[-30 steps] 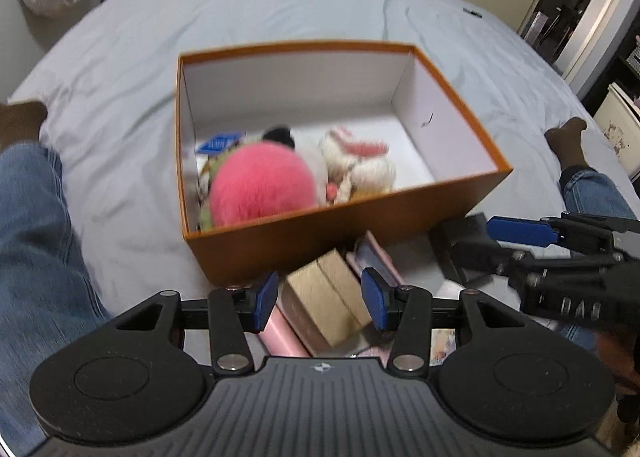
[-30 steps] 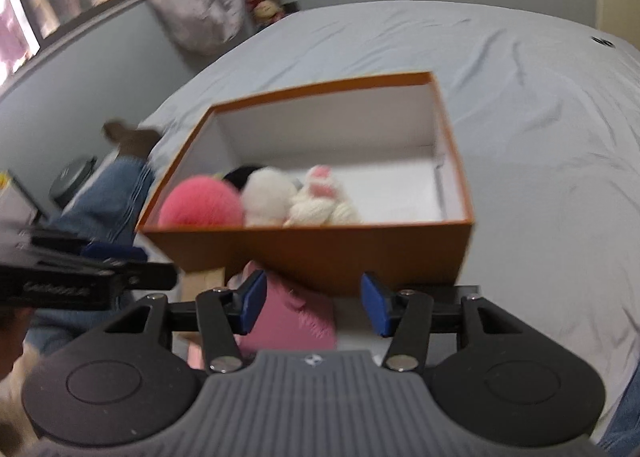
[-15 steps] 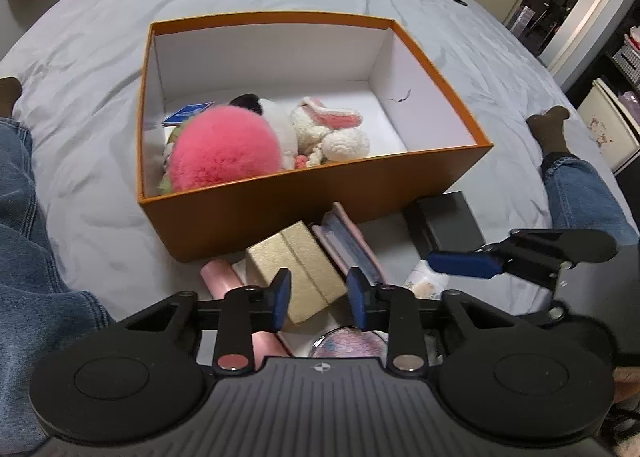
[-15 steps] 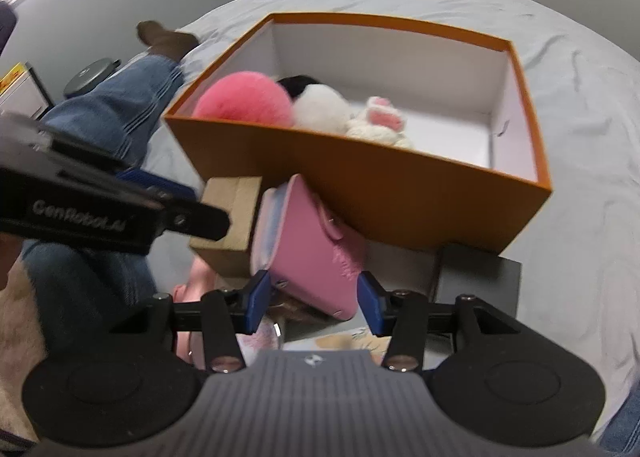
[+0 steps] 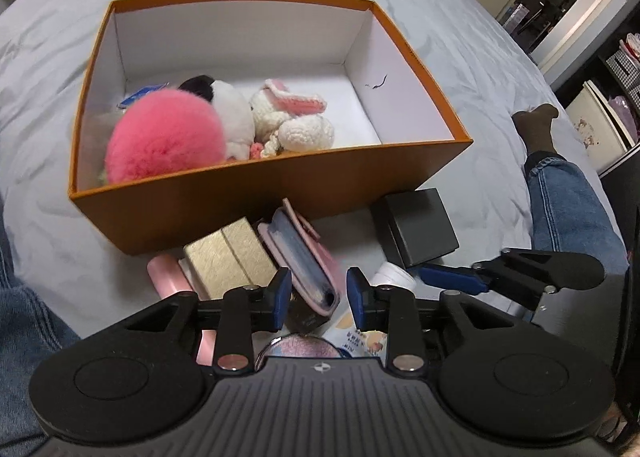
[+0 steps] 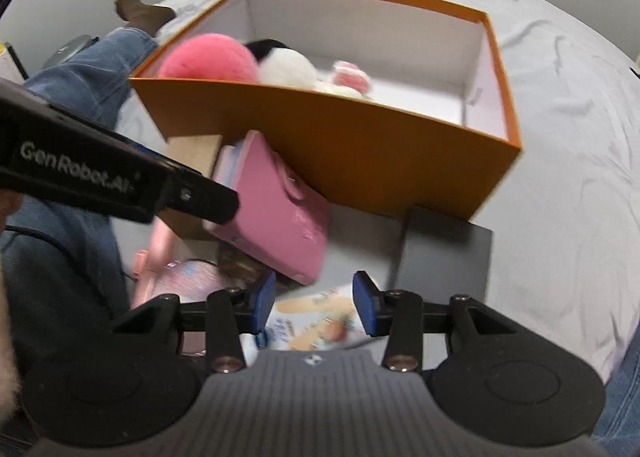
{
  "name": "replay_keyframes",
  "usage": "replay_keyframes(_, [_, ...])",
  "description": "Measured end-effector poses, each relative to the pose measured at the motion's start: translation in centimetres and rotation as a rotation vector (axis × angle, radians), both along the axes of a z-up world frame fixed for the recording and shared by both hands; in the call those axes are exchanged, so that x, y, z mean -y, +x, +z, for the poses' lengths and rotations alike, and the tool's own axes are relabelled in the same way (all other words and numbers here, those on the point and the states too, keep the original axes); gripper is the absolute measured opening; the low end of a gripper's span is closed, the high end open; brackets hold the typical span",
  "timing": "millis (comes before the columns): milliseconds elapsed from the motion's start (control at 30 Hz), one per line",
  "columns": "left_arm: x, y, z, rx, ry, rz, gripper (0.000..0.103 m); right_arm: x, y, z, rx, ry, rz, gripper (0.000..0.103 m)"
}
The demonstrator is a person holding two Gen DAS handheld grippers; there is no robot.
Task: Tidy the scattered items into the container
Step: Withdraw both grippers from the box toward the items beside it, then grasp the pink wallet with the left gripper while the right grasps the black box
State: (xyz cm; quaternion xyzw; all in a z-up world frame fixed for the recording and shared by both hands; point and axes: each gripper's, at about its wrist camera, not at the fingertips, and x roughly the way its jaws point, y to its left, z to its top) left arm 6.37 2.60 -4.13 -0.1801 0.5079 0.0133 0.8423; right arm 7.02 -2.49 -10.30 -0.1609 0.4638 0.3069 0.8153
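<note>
An orange box point(image 5: 280, 193) with a white inside stands on the bed and holds a pink pom-pom point(image 5: 164, 145), a white plush and a crocheted bunny point(image 5: 296, 117). Loose items lie in front of it: a gold box point(image 5: 228, 253), a pink wallet point(image 5: 304, 257), a black box point(image 5: 420, 229), a white jar point(image 5: 394, 277) and a snack packet point(image 6: 316, 321). My left gripper point(image 5: 318, 297) hangs over the wallet's near end, its pads apart from it. My right gripper point(image 6: 316, 301) is closing above the snack packet, with no pad touching it.
The person's jeans-clad legs point(image 5: 568, 201) lie on both sides of the pile on the grey bedsheet point(image 5: 460, 57). A pink tube point(image 5: 168, 277) and a round pink compact point(image 6: 192, 277) sit near the grippers. Shelves and a doorway stand at the far right.
Both grippers have sunk toward the pile in front of the box. The left jaws have narrowed around the wallet's end. The right gripper has rolled and narrowed, now over the snack packet.
</note>
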Motion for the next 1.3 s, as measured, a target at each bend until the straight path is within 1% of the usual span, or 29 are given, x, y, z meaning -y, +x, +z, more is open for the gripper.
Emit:
replay_keyframes(167, [0.6,0.7,0.1,0.012,0.033,0.003,0.037,1.9,1.0,0.1,0.008,-0.004,-0.076,0.046])
replay_keyframes(333, [1.0,1.3,0.3,0.047,0.008,-0.012,0.037,3.6,2.1,0.2,0.02,-0.008,-0.151,0.046])
replay_keyframes(433, [1.4,1.6,0.4,0.076,0.015,-0.014,0.037,4.5,2.6,0.1,0.012,0.0,-0.194,0.046])
replay_keyframes(567, [1.9,2.1,0.3,0.109,0.0,-0.023,0.037,4.9,2.8,0.2,0.002,0.024,-0.211,0.046])
replay_keyframes(667, [2.4,2.3,0.4,0.123,0.007,-0.035,0.037,4.5,2.6,0.3,-0.006,0.062,-0.184,0.046])
replay_keyframes(767, [2.4,2.1,0.5,0.118,0.022,-0.032,0.037,3.5,2.1,0.4,-0.004,0.084,-0.132,0.046])
replay_keyframes(833, [2.3,2.0,0.5,0.113,0.034,-0.023,0.037,2.9,1.9,0.2,-0.004,0.08,-0.118,0.046])
replay_keyframes(967, [1.9,1.7,0.6,0.106,0.066,-0.003,0.037,2.9,1.9,-0.3,-0.017,0.066,-0.128,0.046])
replay_keyframes(1133, [1.8,1.0,1.2,0.11,0.1,0.011,0.037,3.9,2.3,-0.5,-0.023,0.059,-0.169,0.046])
replay_keyframes(1200, [1.9,1.0,1.4,0.07,0.142,0.035,0.039,4.1,2.4,-0.4,-0.021,0.059,-0.181,0.046])
replay_keyframes(1233, [1.8,1.1,1.4,0.05,0.151,0.05,0.039,4.2,2.5,-0.4,-0.02,0.059,-0.186,0.046])
replay_keyframes(1300, [1.4,1.2,1.2,0.021,0.141,0.079,0.04,4.3,2.5,-0.4,-0.018,0.059,-0.192,0.046])
